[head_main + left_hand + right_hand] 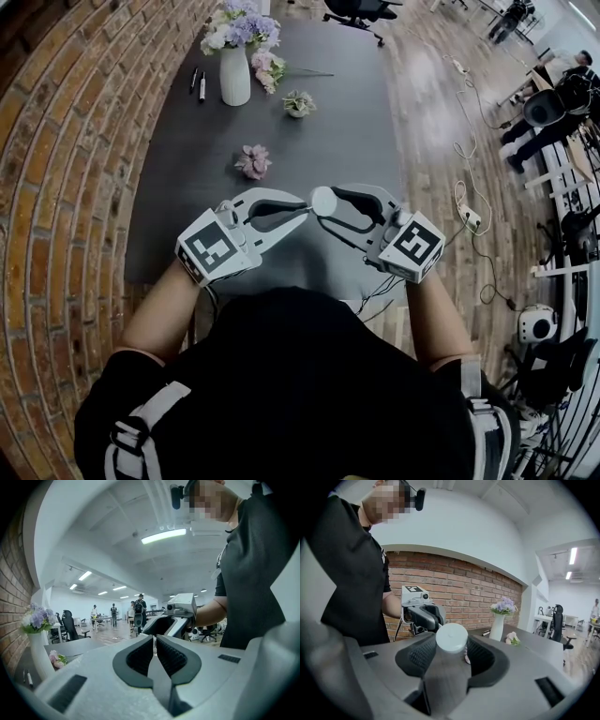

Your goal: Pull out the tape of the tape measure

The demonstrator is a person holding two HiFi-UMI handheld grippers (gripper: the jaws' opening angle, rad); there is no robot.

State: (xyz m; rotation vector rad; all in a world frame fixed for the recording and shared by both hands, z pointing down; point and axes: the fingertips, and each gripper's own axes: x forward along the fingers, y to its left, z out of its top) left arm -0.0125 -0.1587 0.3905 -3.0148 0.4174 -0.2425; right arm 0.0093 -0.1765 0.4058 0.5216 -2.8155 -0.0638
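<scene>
The small round white tape measure (451, 637) sits clamped between the jaws of the right gripper (451, 649), held above the near end of the dark grey table (178, 187). The left gripper (155, 641) meets it tip to tip, jaws narrowed to a slit, with no tape visible between them. No tape seems drawn out yet. The next move probably calls for pinching the tape's end and drawing the grippers apart.

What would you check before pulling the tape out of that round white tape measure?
1. Tape measure clamped between the right gripper jaws: ok.
2. Left gripper jaws closed: ok.
3. Left gripper tip right up against the tape measure: ok.
4. Tape end actually pinched by the left gripper: cannot tell.
5. Flower on the table well away from both grippers: ok.
</scene>
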